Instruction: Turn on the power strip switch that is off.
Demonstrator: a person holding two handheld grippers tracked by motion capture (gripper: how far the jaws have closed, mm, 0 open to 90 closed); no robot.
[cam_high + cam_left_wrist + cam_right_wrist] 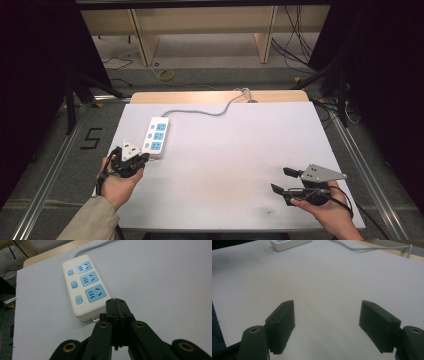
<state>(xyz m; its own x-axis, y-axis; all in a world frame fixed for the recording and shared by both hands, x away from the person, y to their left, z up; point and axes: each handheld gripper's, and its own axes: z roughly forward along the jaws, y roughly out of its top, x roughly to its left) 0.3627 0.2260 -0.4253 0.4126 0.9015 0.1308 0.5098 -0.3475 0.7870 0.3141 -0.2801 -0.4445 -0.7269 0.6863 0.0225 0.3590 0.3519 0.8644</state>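
A white power strip (pixel 156 137) with three blue sockets lies on the left part of the white tabletop (pixel 235 150); its grey cable (pixel 210 111) runs to the far edge. My left gripper (pixel 141 158) sits just short of the strip's near end, shut with nothing between its jaws. The left gripper view shows the power strip (pixel 85 287) right beyond my closed left gripper (pixel 117 305). My right gripper (pixel 282 180) rests at the front right, open and empty. In the right gripper view my right gripper (pixel 327 315) spreads wide over bare table, with the power strip (pixel 289 243) far off.
The grey cable (pixel 372 248) crosses the far side of the table and drops off its back edge. A wooden board (pixel 220 96) edges the table behind. Floor cables (pixel 165 75) and black stands surround the table.
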